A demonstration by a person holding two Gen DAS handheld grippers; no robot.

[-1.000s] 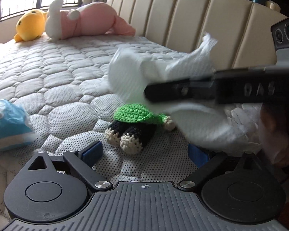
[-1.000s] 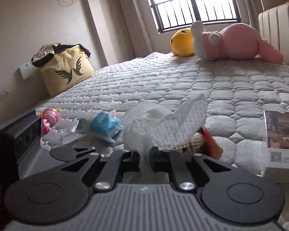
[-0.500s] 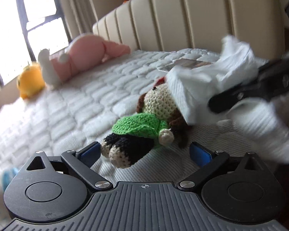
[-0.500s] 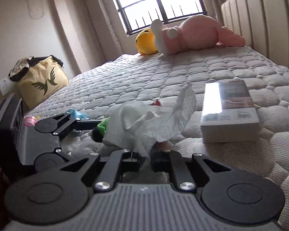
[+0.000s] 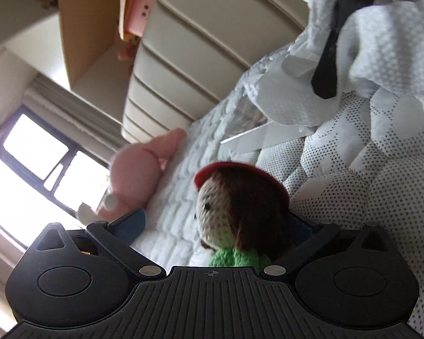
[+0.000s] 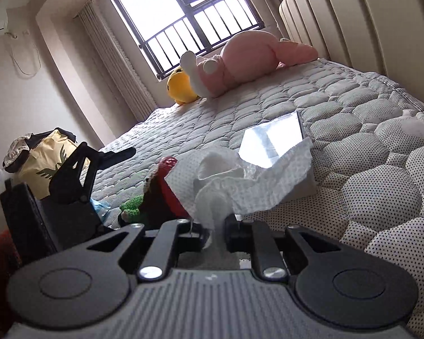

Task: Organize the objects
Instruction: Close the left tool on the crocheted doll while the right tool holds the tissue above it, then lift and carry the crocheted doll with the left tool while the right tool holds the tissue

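Observation:
A crochet doll (image 5: 240, 206) with a red cap, brown hair and a green top lies on the quilted mattress (image 6: 353, 113). My left gripper (image 5: 216, 223) is open, and the doll's head sits between its blue pads (image 5: 132, 221), close to the right one. In the right wrist view the doll (image 6: 161, 195) lies beside the left gripper (image 6: 70, 180). My right gripper (image 6: 214, 231) is shut on a crumpled white tissue (image 6: 240, 180). That tissue (image 5: 381, 42) hangs above the doll in the left wrist view, pinched by the right gripper's black finger (image 5: 325, 65).
A flat white box (image 6: 274, 141) lies on the mattress just beyond the tissue. A pink plush (image 6: 248, 59) and a yellow plush (image 6: 181, 87) lie by the window. The padded headboard (image 6: 367, 14) runs along the right. A yellow bag (image 6: 45, 163) and a blue packet (image 6: 100, 206) are on the left.
My left gripper has rolled and moved forward, so the doll's head now sits between its fingers instead of its feet. The right gripper has lifted and turned, still holding the tissue.

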